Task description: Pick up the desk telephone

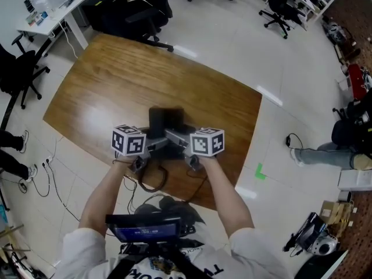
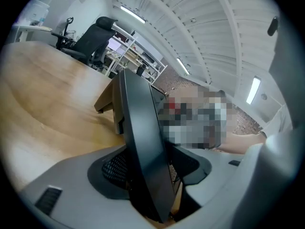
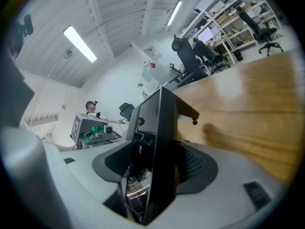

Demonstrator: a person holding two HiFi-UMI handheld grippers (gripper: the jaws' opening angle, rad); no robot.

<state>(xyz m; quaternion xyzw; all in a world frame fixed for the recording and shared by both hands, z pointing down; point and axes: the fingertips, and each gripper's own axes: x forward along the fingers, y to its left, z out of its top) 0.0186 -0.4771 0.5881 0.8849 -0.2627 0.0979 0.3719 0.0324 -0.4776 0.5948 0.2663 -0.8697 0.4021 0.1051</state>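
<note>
Left gripper (image 2: 155, 168) is right up on the desk telephone (image 1: 165, 121). A dark slab of it runs edge-on straight down the slot between the jaws. They stand spread, with a gap showing on at least one side, so I'd say it's not clamped yet.

Right gripper (image 3: 159, 168) is pretty much the mirror image: jaws apart, the same kind of dark edge standing between them, leaning a bit.

From the head view the phone sits on the counter (image 1: 116, 92) close to its near edge, dead between the two grippers. They sit one on each flank, pointing away from the person and angling slightly inward. Neither hand looks nearer, honestly.

My guess is the lift depends on both sides pinching evenly, otherwise the phone tips.
</note>
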